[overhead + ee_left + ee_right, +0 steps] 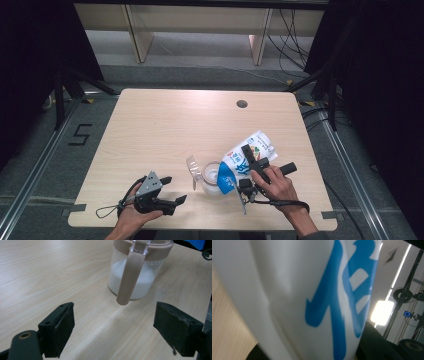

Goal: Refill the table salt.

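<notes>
Tilting the white-and-blue pouch (245,157), clamped in my right hand-held gripper (252,165), over the jar (212,177); left hand-held gripper (167,189) idle, jaws apart, at jar's 8 o'clock.

Far half of the table (165,120) lay bare, open for passage from 9 through 12 to 3 o'clock; a small round hole (242,104) sat near 1 o'clock. Near centre, the jar (212,178) with its raised lid (193,170) and the tilted bag (246,159) blocked the way. Bare strip ran between the left gripper (167,189) and jar, wide enough to pass.
</notes>
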Available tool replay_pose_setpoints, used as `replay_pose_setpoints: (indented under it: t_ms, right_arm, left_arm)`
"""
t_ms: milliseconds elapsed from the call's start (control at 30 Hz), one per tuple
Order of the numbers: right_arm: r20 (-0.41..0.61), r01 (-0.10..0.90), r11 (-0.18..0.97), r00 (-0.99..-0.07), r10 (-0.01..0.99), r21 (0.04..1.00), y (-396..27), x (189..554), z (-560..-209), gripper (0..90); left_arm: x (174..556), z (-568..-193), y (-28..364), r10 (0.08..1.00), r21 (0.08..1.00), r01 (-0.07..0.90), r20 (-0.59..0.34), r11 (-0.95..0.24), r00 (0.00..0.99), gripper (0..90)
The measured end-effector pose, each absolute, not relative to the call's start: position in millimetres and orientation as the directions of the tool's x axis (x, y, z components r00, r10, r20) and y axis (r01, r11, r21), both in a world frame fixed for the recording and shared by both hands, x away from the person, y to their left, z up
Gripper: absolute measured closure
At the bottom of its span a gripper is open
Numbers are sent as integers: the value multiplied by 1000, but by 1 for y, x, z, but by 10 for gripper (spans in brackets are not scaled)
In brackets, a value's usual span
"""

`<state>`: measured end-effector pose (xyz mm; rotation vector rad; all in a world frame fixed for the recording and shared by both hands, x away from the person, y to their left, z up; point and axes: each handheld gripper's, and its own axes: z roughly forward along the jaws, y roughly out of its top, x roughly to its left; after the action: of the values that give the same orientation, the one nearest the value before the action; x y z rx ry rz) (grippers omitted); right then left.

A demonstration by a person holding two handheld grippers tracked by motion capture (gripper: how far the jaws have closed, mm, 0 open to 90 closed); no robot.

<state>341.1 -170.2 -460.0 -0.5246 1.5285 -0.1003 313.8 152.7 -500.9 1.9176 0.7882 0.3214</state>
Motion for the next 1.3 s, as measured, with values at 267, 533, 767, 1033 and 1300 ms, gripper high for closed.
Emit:
replay_pose_setpoints:
  t_ms: [267, 533, 767, 1033, 1300]
  right_arm:
    - [-923, -261, 887, 56, -381, -382, -170, 341, -460, 780]
    - [-934, -277, 893, 54, -354, -355, -171, 342, -461, 783]
    - [-944, -275, 906, 32, -328, -323, -171, 342, -462, 787]
    - [-970, -273, 936, -36, -239, -220, -170, 342, -466, 793]
    - [-978, -312, 941, -111, -176, -134, -170, 347, -462, 802]
  left_arm:
    - [314, -501, 153, 645, 877, 378, -109, -296, 757, 164]
    - [314, -501, 153, 649, 876, 383, -113, -292, 753, 164]
    - [314, -501, 153, 646, 877, 381, -113, -293, 755, 164]
    - [314, -501, 153, 647, 877, 381, -111, -294, 754, 164]
    - [314, -501, 153, 644, 878, 378, -111, -292, 757, 164]
